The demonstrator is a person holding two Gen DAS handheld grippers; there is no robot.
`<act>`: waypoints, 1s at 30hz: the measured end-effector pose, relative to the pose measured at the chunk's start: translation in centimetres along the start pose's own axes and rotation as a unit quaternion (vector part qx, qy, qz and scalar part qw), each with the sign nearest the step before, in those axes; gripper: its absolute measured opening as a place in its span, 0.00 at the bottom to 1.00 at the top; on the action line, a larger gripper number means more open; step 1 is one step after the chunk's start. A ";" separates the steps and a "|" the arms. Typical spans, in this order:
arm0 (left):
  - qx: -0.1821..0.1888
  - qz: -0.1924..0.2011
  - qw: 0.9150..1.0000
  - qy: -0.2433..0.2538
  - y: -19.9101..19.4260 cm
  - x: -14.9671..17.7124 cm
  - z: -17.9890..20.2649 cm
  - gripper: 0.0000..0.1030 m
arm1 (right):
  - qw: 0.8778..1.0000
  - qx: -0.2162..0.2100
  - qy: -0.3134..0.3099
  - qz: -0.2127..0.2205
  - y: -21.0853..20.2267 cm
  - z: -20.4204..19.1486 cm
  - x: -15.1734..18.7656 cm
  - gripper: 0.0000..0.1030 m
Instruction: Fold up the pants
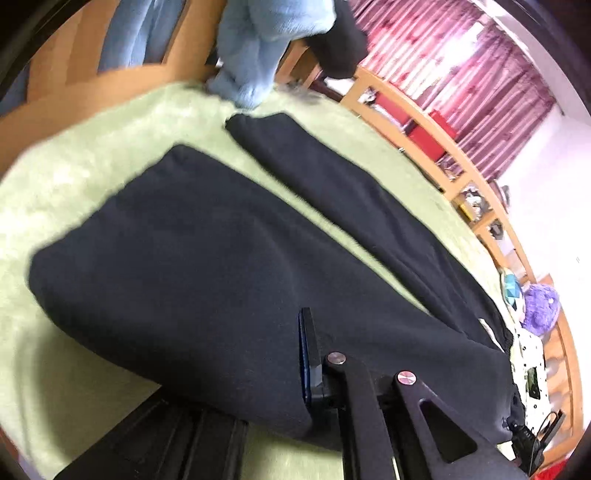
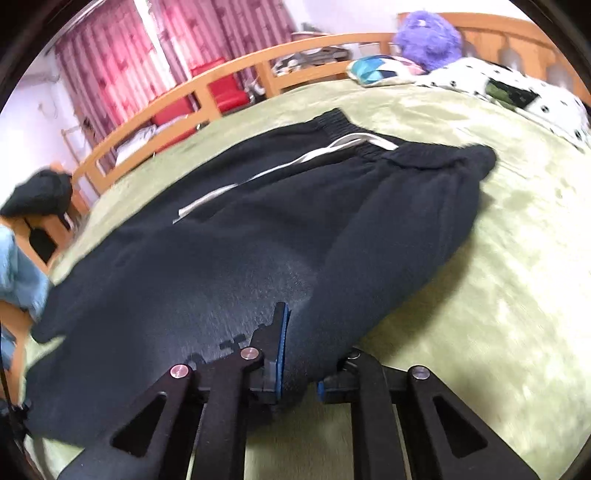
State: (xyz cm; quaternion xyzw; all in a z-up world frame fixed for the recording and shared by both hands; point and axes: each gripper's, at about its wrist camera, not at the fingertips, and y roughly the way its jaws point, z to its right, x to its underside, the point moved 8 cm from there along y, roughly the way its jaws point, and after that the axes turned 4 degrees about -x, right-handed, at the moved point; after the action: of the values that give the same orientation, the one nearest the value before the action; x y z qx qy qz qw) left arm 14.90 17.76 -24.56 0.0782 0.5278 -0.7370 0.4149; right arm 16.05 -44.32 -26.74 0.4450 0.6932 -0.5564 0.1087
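The black pants [image 2: 258,236] lie spread across the green blanket [image 2: 498,295] on the bed, white drawstring [image 2: 280,170] showing near the waistband. The right gripper [image 2: 299,369] has its jaws pinched nearly closed on a fold of the dark fabric. The left gripper [image 1: 295,373] likewise has its jaws clamped tight on the pants' edge, cloth hiding one finger.

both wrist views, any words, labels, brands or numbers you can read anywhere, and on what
None: no readable text in either view.
Black pants: no label or logo shows, only a white drawstring.
Shelf items behind the bed rail: too small and blurred to read.
Patterned pillow beside the purple plush toy: coloured shapes only, no lettering.
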 end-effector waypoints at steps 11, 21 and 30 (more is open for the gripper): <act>0.012 -0.014 1.000 -0.010 -4.2 2.7 -4.1 0.06 | 1.000 0.014 -0.021 0.008 -7.8 -0.1 2.8 0.08; 0.013 -0.026 1.000 -0.008 -5.3 3.9 -6.0 0.06 | 1.000 0.019 -0.023 -0.007 -10.7 0.3 6.3 0.08; -0.024 -0.049 0.998 -0.025 -4.3 5.1 -8.4 0.29 | 0.997 0.041 -0.041 -0.053 -9.3 1.6 7.9 0.40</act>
State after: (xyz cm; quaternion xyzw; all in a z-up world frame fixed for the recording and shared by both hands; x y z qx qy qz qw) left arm 5.92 22.55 -27.92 0.0242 0.5384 -0.7450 0.3932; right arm 4.10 -41.64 -26.16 0.3882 0.6876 -0.6071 0.0888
